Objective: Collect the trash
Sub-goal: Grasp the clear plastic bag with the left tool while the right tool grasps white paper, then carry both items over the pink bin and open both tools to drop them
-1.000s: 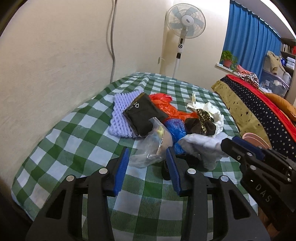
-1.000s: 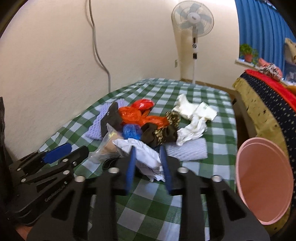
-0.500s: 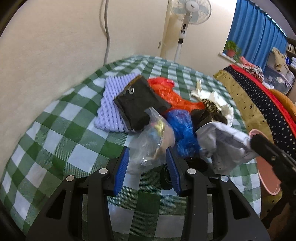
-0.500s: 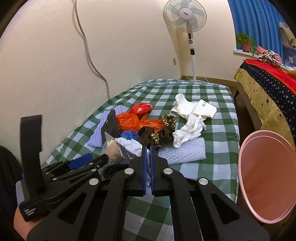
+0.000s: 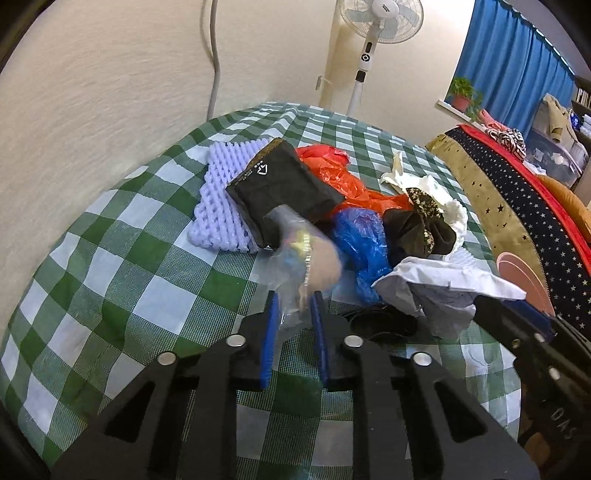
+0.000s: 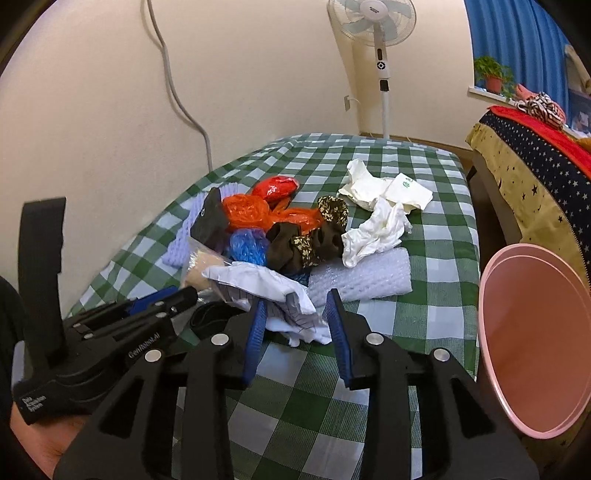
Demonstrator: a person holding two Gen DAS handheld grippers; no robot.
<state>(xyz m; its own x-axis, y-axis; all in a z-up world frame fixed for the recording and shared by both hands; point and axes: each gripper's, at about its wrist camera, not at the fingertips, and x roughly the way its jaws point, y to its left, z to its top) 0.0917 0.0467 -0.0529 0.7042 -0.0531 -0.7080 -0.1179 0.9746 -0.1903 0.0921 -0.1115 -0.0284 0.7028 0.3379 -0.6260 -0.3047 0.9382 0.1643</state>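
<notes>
A pile of trash lies on the green checked table (image 5: 110, 266). My left gripper (image 5: 293, 301) is shut on a clear plastic bag (image 5: 303, 258) and holds its lower end. My right gripper (image 6: 295, 299) is open with crumpled white paper (image 6: 266, 291) between its fingers; the paper (image 5: 443, 288) also shows in the left wrist view. Behind lie a black pouch (image 5: 284, 188), purple foam (image 5: 218, 206), orange bags (image 6: 255, 212), a blue bag (image 5: 364, 240), brown patterned cloth (image 6: 306, 240), white tissues (image 6: 376, 229) and bubble wrap (image 6: 365, 277).
A pink bin (image 6: 532, 339) stands off the table's right edge. A black ring-shaped item (image 5: 380, 325) lies under the paper. A fan (image 6: 373, 22) stands at the far wall. A bed with a starred cover (image 6: 535, 177) is on the right.
My left gripper has closed onto the clear plastic bag. My right gripper, shut half a second ago, has opened around the crumpled white paper.
</notes>
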